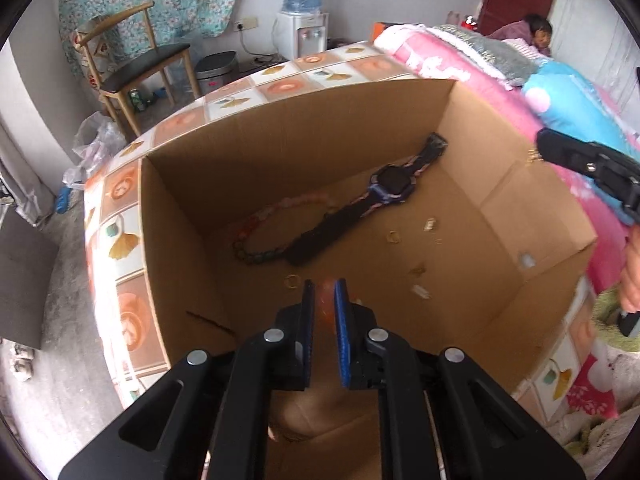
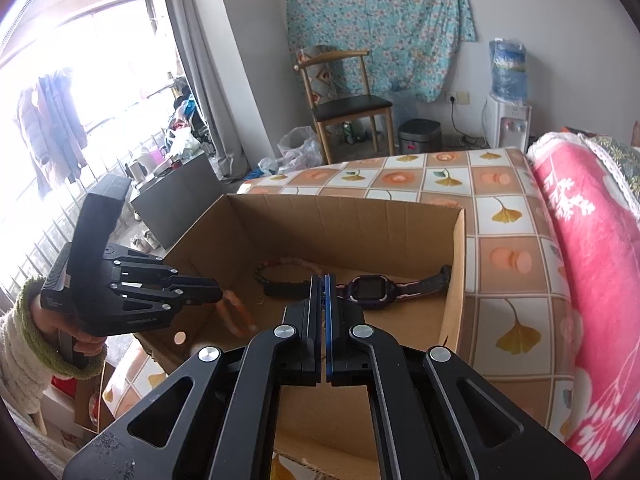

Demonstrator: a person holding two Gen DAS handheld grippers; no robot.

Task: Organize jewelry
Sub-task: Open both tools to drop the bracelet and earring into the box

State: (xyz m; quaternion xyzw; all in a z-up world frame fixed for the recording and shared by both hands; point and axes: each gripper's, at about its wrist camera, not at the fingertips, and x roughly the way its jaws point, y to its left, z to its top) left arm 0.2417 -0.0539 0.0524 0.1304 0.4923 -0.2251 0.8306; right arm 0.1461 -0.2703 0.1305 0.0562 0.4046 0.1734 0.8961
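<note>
Orange bracelet (image 2: 236,312) clamped in left hand-held gripper (image 1: 325,286), over cardboard box (image 2: 458,264) on bed (image 2: 508,248). Watch (image 1: 390,186), bead necklace (image 1: 262,232) on box floor. Right hand-held gripper (image 2: 323,278) fingers pressed together, empty.

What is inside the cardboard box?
Inside the box lie a watch, a bead bracelet and small gold rings. The left gripper, holding something orange, hides the nearest floor.

A bedroom in a home.
A bed with a pink flowery blanket (image 2: 592,264), a wooden chair with a black seat (image 2: 346,102), and a white water cooler (image 2: 508,120).
</note>
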